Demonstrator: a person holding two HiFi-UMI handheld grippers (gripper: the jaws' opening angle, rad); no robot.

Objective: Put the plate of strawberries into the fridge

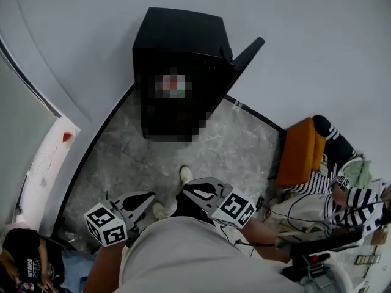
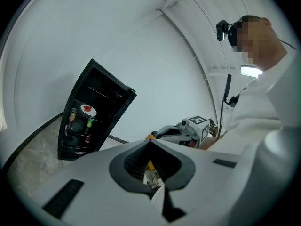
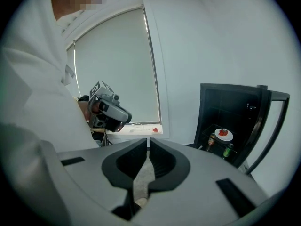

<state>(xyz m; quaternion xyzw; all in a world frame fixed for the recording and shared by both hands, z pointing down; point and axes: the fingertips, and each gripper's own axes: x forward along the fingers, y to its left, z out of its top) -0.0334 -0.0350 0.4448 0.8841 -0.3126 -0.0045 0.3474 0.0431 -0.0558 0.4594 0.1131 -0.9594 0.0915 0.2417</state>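
Two grippers: both empty, I see.
Left gripper (image 2: 150, 141): jaws pressed together.
Right gripper (image 3: 149, 139): jaws nearly closed.
Fridge (image 1: 177, 54): one, door (image 1: 247, 54) open.
Plate of strawberries (image 2: 88, 109): one, shelved inside.

Ahead of the grey left hand-held gripper (image 2: 150, 144), the fridge (image 2: 99, 86) is black, its plate (image 2: 88, 110) white, the strawberries (image 2: 87, 108) red, and the floor (image 2: 33, 154) marbled grey.
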